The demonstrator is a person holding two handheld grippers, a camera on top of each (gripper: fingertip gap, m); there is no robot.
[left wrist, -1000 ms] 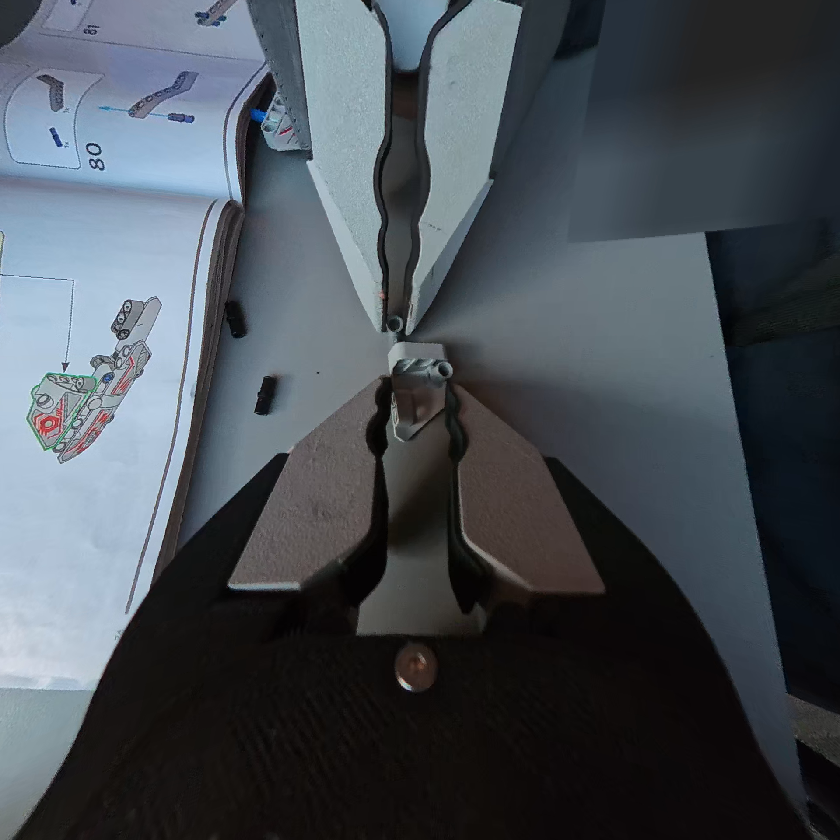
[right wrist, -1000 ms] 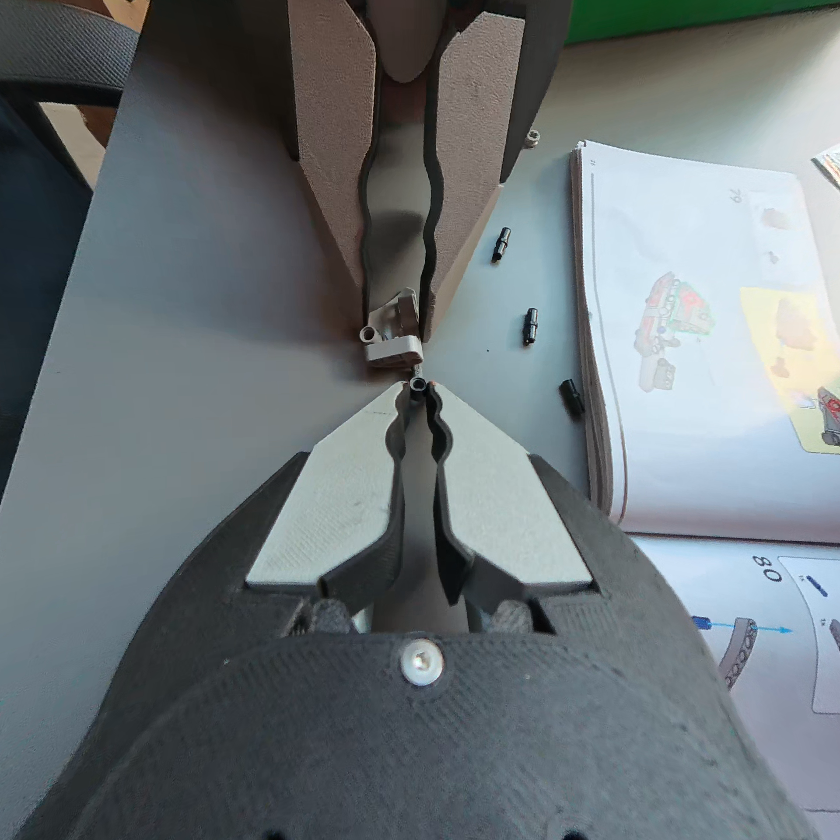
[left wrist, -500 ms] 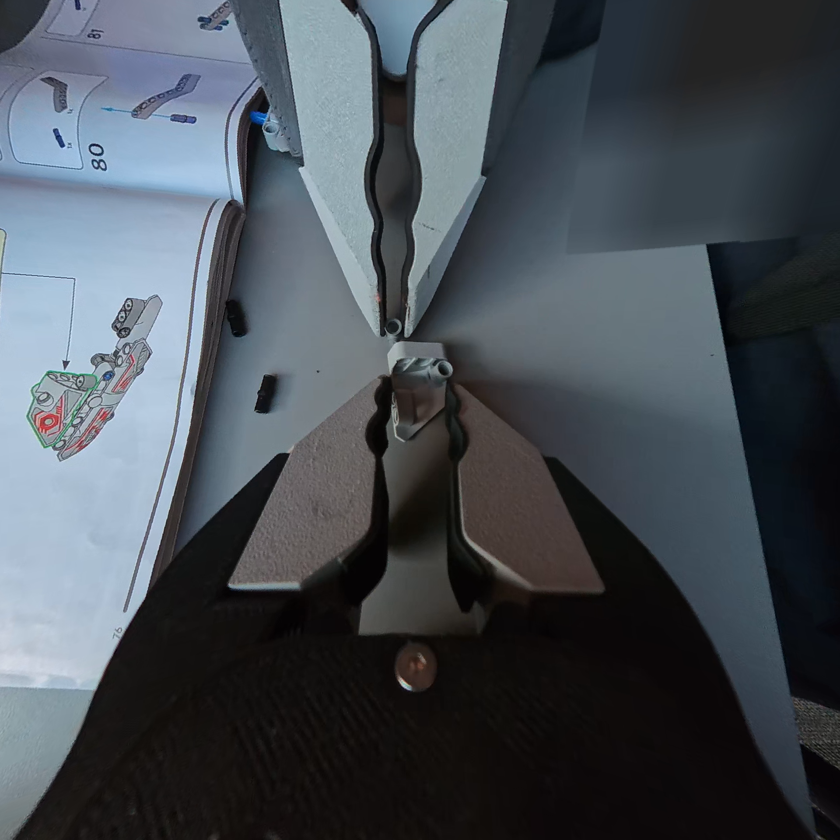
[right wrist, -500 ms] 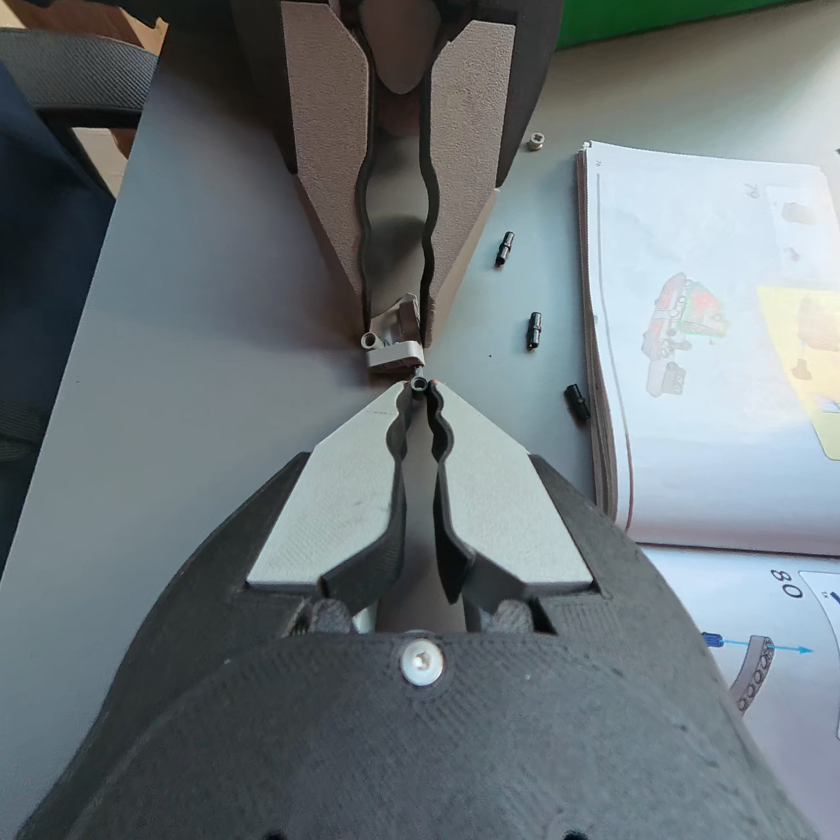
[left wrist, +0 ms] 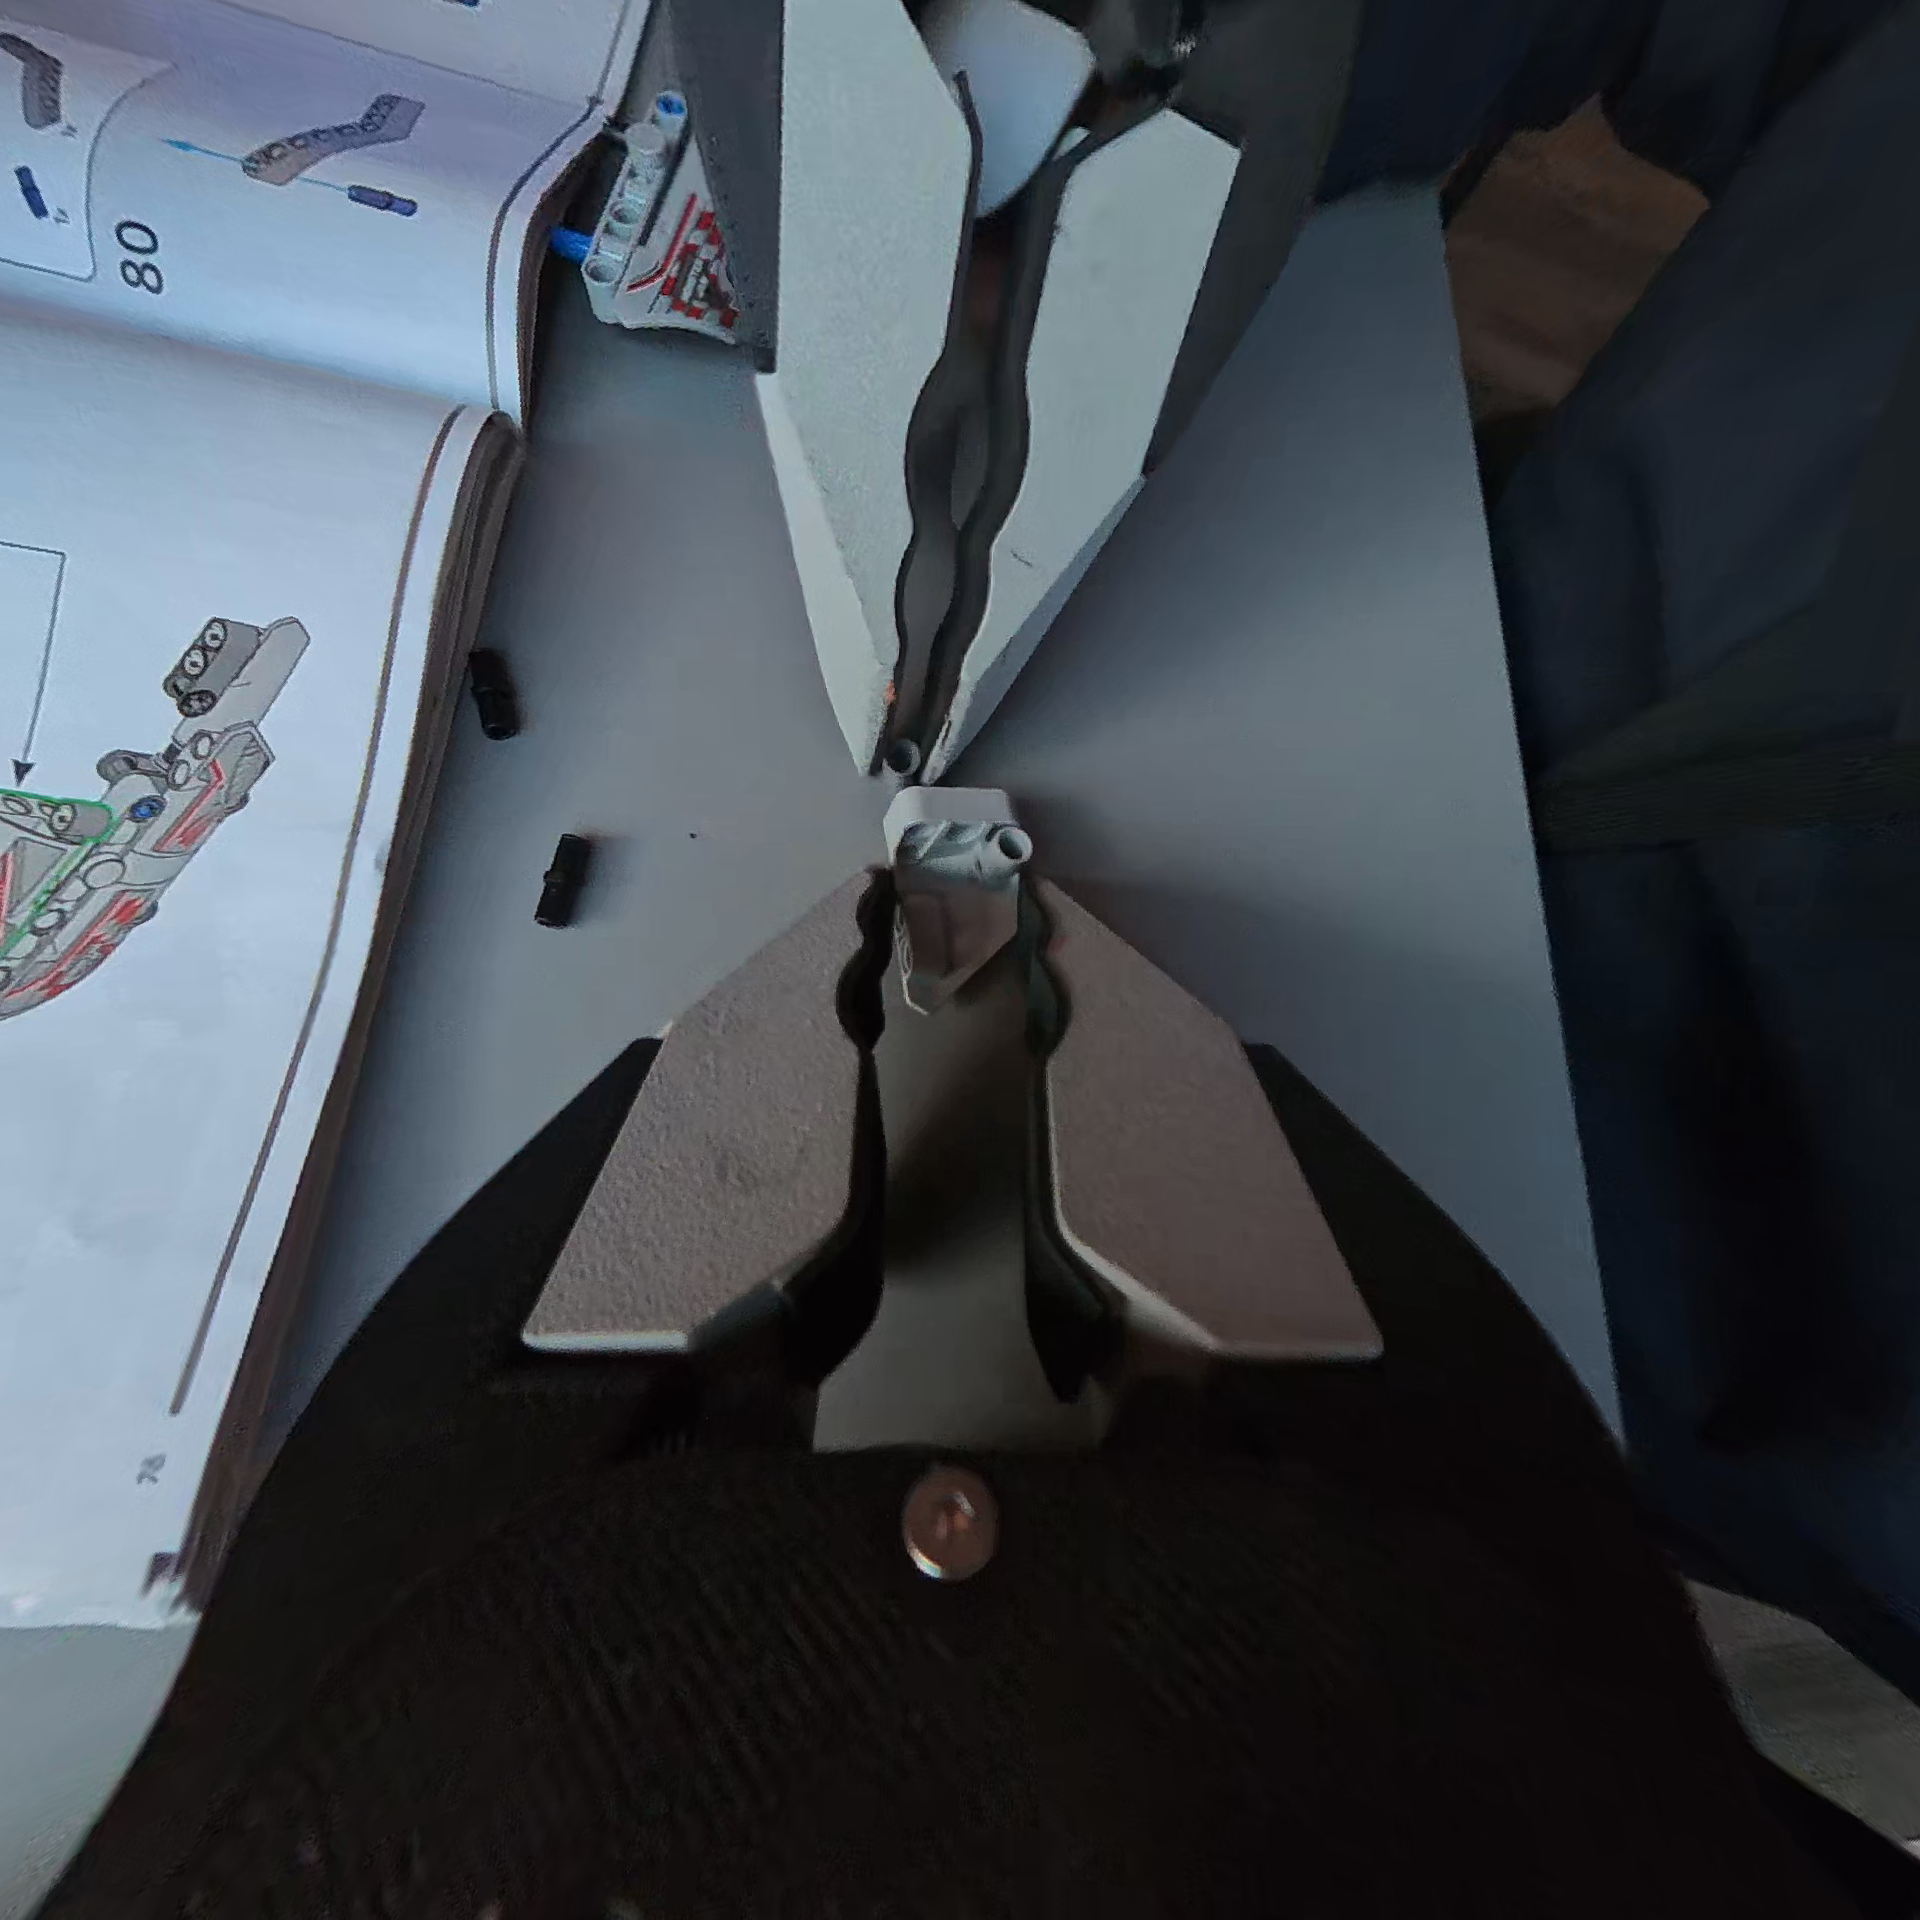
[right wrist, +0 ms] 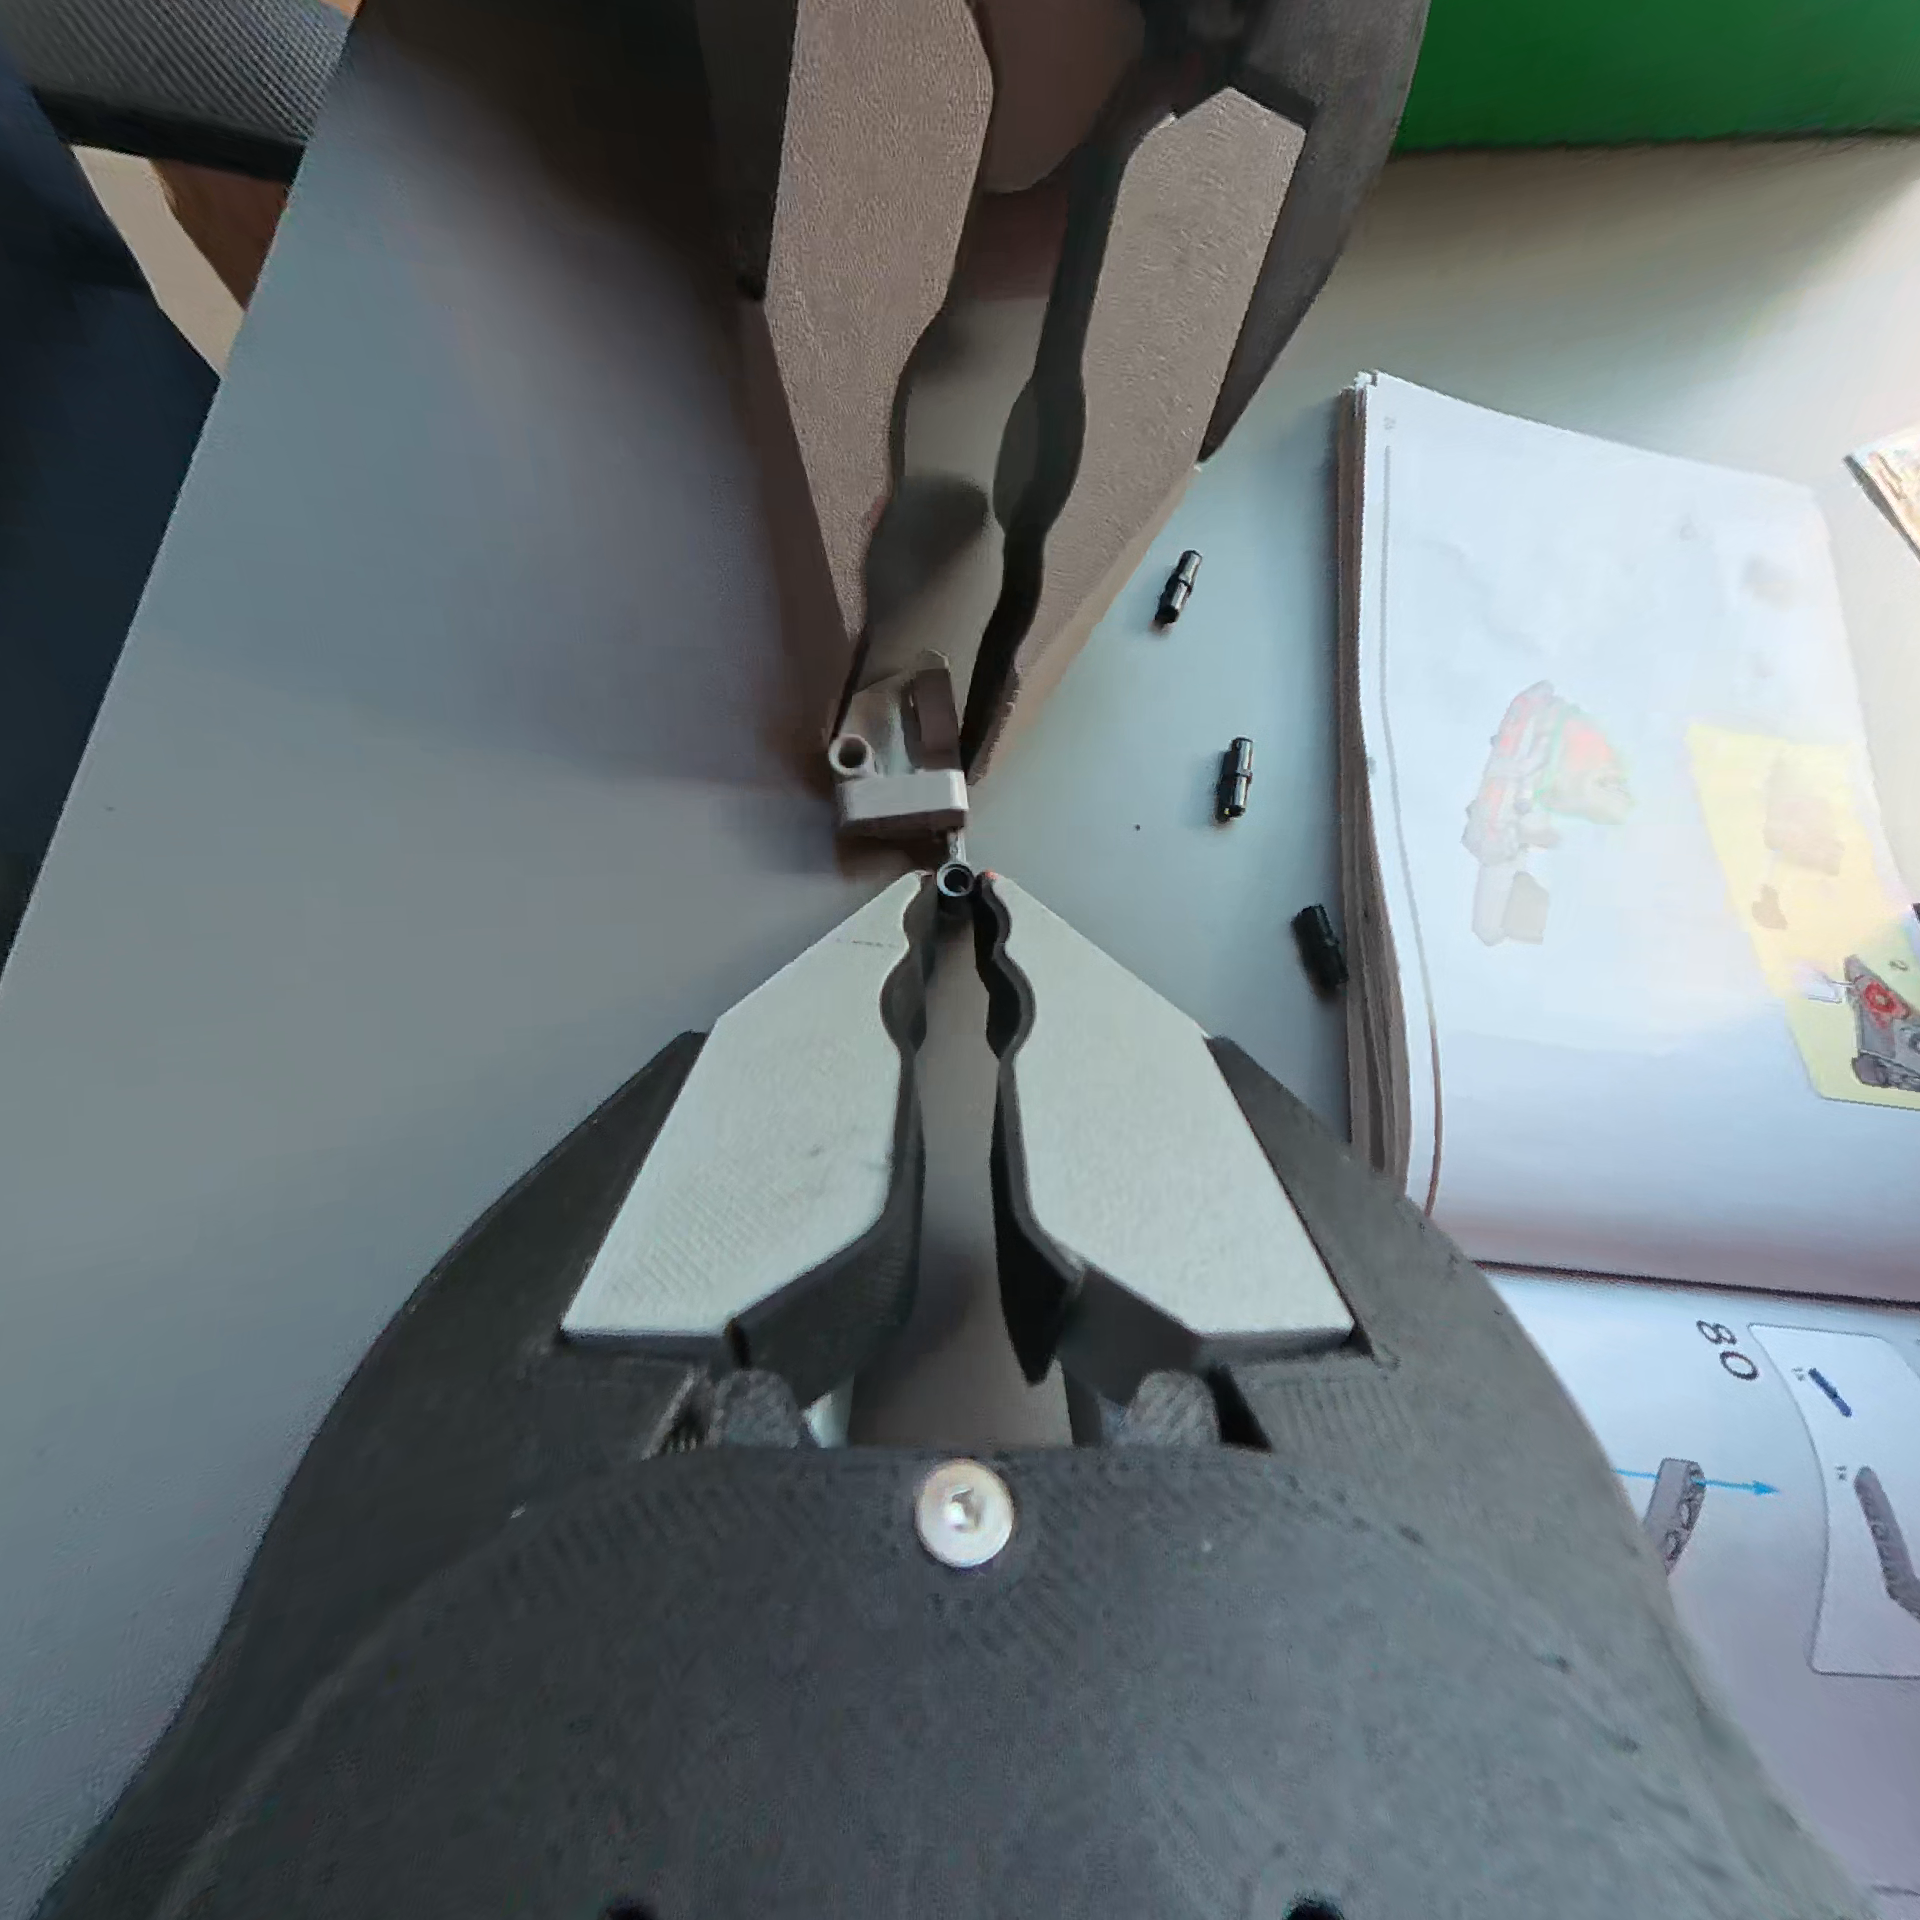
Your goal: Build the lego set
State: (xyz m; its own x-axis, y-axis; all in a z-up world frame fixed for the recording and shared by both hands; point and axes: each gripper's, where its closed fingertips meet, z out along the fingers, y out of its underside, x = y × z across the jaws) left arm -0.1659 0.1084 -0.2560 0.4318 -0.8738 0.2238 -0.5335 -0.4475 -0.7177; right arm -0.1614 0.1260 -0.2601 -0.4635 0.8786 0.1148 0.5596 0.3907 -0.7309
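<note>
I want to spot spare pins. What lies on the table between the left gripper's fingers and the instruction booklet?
Loose black pins lie on the grey table between the left gripper and the instruction booklet: three in the right wrist view.

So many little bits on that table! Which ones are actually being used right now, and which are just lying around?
In use:
- left gripper, shut on the grey angled piece
- right gripper, shut on the small dark pin
- open instruction booklet

Lying about:
- three loose black pins on the grey table
- part-built model beside the booklet
- green object at the far edge
</note>
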